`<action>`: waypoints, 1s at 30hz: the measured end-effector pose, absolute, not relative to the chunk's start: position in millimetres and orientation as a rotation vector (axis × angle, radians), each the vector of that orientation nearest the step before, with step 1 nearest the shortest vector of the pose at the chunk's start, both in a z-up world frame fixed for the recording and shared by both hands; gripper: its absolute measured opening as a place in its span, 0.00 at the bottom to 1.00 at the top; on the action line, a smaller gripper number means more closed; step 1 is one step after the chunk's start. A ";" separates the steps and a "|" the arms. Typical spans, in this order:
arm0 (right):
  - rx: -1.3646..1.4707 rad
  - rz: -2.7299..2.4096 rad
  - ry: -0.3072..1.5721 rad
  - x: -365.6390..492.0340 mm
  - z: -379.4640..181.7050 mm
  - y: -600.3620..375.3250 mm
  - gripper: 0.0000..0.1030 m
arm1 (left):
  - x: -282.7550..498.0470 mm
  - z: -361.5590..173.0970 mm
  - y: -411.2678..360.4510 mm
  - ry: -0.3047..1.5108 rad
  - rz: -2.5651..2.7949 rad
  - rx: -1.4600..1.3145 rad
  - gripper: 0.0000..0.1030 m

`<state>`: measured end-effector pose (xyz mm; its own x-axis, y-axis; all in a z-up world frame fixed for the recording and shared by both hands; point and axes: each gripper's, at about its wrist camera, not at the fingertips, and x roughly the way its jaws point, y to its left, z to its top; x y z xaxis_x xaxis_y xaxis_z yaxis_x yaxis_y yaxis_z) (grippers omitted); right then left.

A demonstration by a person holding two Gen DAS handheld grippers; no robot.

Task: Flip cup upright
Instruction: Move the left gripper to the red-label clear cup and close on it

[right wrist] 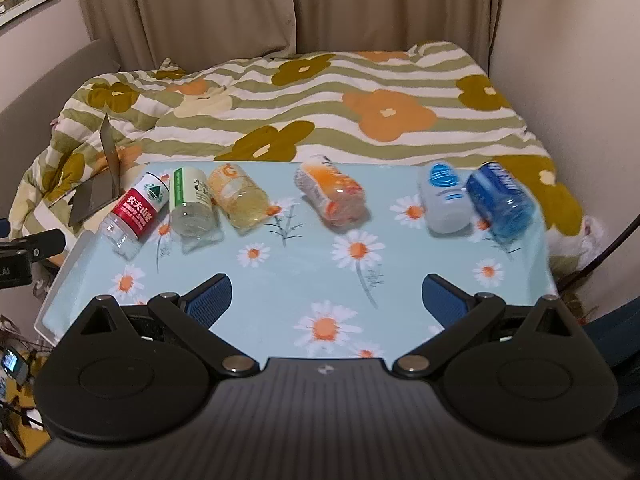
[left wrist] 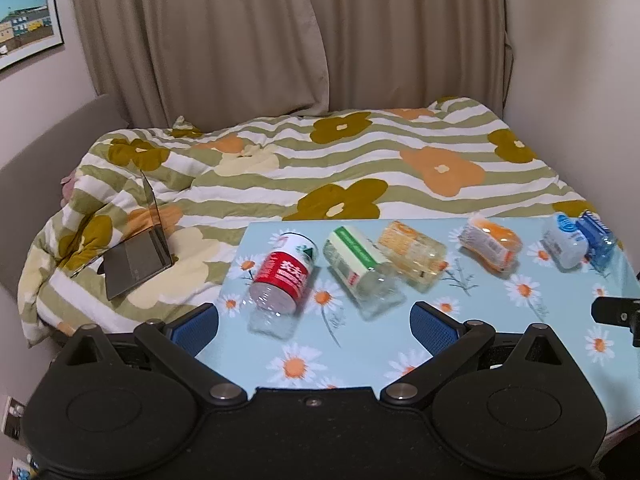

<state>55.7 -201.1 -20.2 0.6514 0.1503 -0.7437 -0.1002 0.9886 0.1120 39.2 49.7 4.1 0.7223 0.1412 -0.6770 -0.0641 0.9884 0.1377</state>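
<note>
Table [right wrist: 400, 288] with daisy cloth carries six cut bottle cups lying on their sides along its far edge; approach step, nothing gripped. Left gripper [left wrist: 316, 326], jaws apart, faces the red-label cup [left wrist: 282, 280], needing closure, while right gripper [right wrist: 326, 300] hangs apart too

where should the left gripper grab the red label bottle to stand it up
Grip the red label bottle across its labelled middle, coming down from above with the left gripper, which is open. The bottle lies on its side on the table, one end toward the gripper, so the round sides are free. Keep clear of the green label bottle close on its right.
</note>
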 end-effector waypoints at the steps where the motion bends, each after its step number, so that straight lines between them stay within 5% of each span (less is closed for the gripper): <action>1: 0.073 0.140 0.854 59.4 -22.4 -196.1 1.00 | 44.8 2.6 55.6 0.760 0.102 0.108 1.00; 22: 0.055 -0.060 1.068 130.8 -78.2 -92.3 1.00 | 188.8 -86.5 142.2 0.994 -0.179 0.227 0.99; 30: 0.074 -0.084 1.109 138.7 -91.3 -83.7 1.00 | 215.9 -119.3 143.8 1.088 -0.220 0.265 0.88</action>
<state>138.7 -83.7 -91.3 0.4426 -0.0305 -0.8962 0.1044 0.9944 0.0178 215.9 143.8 -119.3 0.4480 -0.0465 -0.8928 0.3046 0.9469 0.1035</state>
